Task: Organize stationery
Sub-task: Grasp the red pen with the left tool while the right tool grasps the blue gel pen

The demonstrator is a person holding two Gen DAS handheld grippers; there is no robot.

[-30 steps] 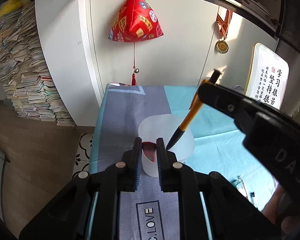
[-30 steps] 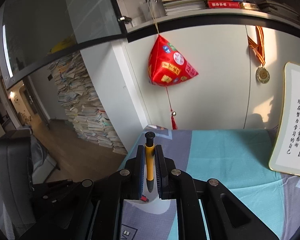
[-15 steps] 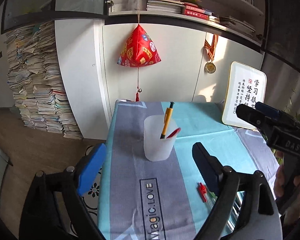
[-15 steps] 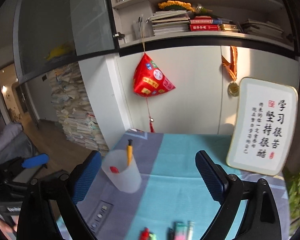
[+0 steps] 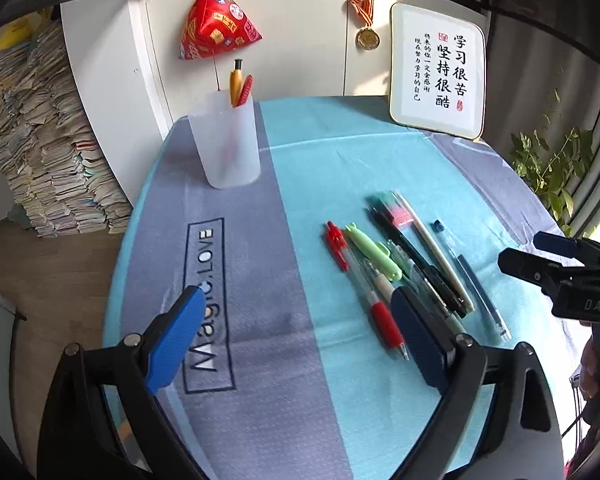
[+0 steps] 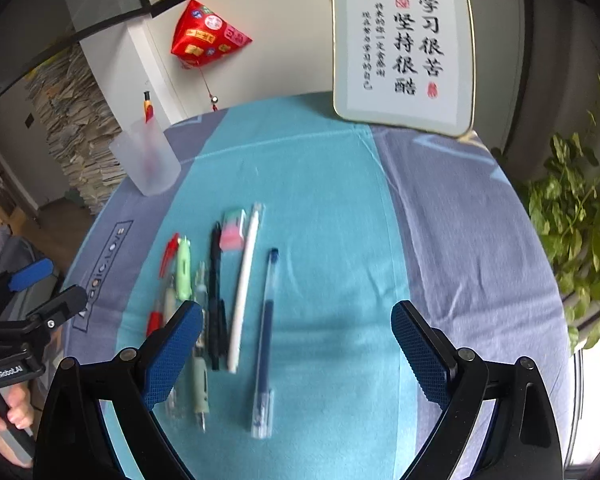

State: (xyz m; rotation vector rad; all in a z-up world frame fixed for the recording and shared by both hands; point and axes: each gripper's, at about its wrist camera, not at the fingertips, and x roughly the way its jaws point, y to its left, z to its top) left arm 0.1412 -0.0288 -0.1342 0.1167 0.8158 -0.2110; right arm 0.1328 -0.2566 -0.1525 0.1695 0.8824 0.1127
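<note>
A frosted cup [image 5: 228, 144] stands at the far left of the table with an orange pen [image 5: 236, 80] and a red pen [image 5: 245, 90] upright in it. Several pens lie side by side on the teal cloth: red [image 5: 364, 284], green [image 5: 374, 252], black [image 5: 416, 264], white [image 6: 242, 292] and blue [image 6: 265, 340], with a pink-green eraser [image 6: 233, 230] beyond them. My left gripper [image 5: 296, 296] hovers left of the red pen, its jaws opening with nothing between them. Above the blue pen my right gripper [image 6: 296, 312] stands open and holds nothing.
A framed calligraphy board [image 5: 436, 68] leans on the wall at the back right. A red ornament [image 5: 216, 24] hangs behind the cup. A leafy plant [image 6: 572, 216] is beside the table's right edge. Paper stacks [image 5: 40, 140] stand on the floor at left.
Both grippers have gone from shut to wide open. The orange pen left the right gripper and now stands in the cup. Both hands drew back from the cup and sank towards the loose pens.
</note>
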